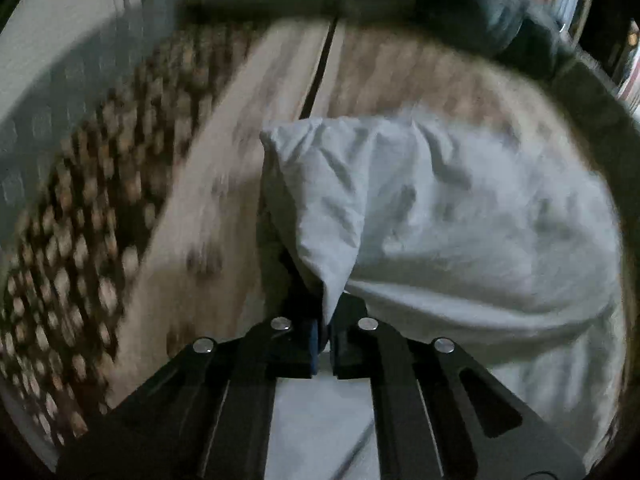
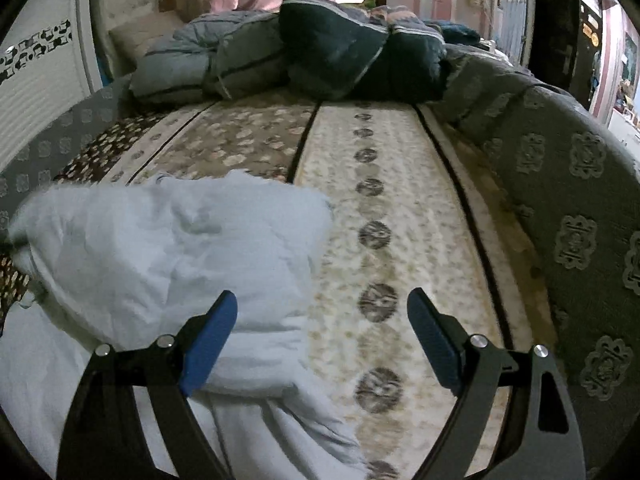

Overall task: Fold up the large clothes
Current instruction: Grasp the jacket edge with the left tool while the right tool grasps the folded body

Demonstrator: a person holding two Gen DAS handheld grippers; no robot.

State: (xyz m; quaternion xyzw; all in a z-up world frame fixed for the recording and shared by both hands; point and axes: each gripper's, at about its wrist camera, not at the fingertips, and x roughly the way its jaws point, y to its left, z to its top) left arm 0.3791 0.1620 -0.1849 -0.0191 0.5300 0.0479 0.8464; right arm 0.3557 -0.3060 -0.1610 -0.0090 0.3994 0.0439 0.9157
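A large pale blue-white garment (image 1: 440,216) lies bunched on the patterned bed cover. My left gripper (image 1: 325,332) is shut on a fold of it, and the cloth rises in a peak from the jaws. The left wrist view is blurred by motion. In the right wrist view the same garment (image 2: 168,248) lies at the left, with a folded part lifted. My right gripper (image 2: 322,320) is open and empty, its blue pads (image 2: 210,332) wide apart; the left pad is over the garment's edge, the right pad over bare bed cover.
The bed cover (image 2: 400,208) has beige and brown flowered stripes. A heap of dark blue and grey quilts (image 2: 312,56) lies at the far end. A grey patterned blanket (image 2: 568,200) runs along the right side. A white wardrobe (image 2: 36,92) stands at left.
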